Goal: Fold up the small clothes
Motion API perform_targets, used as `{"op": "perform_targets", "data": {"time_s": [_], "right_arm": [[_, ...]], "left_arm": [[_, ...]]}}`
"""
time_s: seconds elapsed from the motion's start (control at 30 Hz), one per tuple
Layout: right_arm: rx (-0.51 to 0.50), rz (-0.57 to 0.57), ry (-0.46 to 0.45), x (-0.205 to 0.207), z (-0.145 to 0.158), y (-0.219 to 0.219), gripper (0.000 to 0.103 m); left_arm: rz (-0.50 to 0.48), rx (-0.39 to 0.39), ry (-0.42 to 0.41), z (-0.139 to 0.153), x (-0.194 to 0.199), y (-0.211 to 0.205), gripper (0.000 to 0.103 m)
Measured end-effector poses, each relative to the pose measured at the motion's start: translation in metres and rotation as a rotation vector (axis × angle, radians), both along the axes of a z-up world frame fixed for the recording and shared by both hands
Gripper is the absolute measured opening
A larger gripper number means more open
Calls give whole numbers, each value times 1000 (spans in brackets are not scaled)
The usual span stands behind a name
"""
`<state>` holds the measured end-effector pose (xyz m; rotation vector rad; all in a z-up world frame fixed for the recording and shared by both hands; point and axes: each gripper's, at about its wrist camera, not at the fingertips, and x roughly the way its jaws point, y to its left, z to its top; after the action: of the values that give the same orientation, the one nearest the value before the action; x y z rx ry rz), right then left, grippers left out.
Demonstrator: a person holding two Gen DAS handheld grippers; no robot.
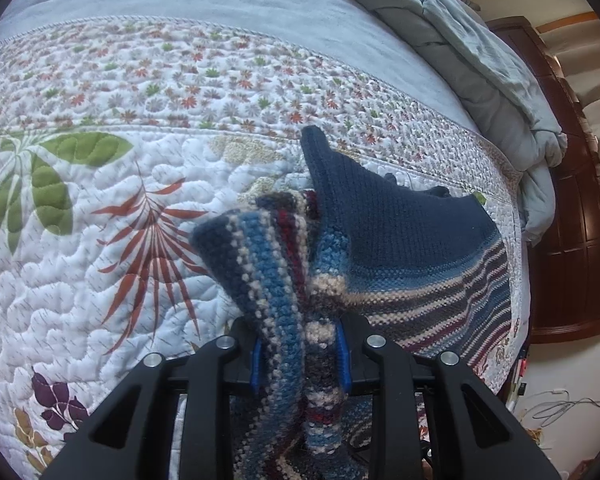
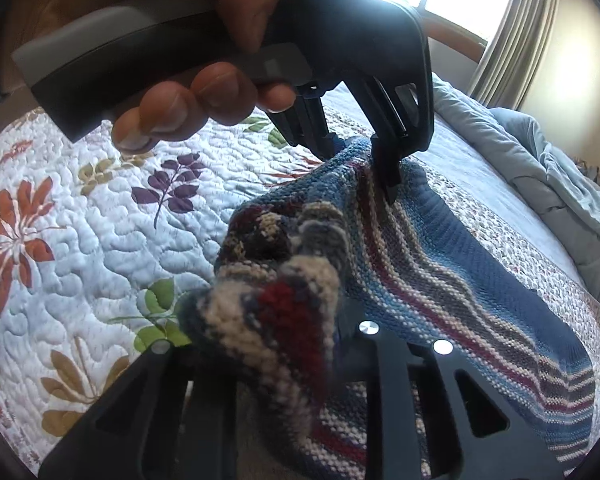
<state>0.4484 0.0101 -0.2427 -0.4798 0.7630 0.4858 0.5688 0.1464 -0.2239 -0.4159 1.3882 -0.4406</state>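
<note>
A small knit sweater, navy with cream, red and blue stripes, is partly lifted off the floral quilt. My left gripper is shut on a bunched striped edge, its blue pads pressing the knit from both sides. In the right wrist view my right gripper is shut on another bunched edge of the sweater. The rest of the sweater slopes down onto the quilt. A hand holds the left gripper above and beyond, pinching the knit.
A crumpled grey-blue duvet is piled along the bed's far side. Dark wooden furniture stands beyond the bed edge, with cables on the floor. A bright window and curtain are behind the bed.
</note>
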Motion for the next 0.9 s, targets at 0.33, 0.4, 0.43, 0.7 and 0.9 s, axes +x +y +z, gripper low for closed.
{"op": "perform_targets", "data": {"time_s": [0.33, 0.4, 0.43, 0.7, 0.9], "right_arm": [[45, -15, -9, -7, 20, -14, 17], [49, -15, -9, -7, 22, -16, 17], [51, -15, -10, -7, 23, -17, 17], [78, -23, -9, -9, 32, -25, 16], [89, -28, -11, -11, 36, -32, 14]], "left_arm": [[-2, 32, -26, 23, -7, -12, 27], [-1, 40, -25, 24, -7, -14, 27], [-2, 41, -26, 25, -7, -15, 27], [-1, 62, -31, 31, -8, -20, 27], [-5, 75, -36, 34, -10, -25, 27]]}}
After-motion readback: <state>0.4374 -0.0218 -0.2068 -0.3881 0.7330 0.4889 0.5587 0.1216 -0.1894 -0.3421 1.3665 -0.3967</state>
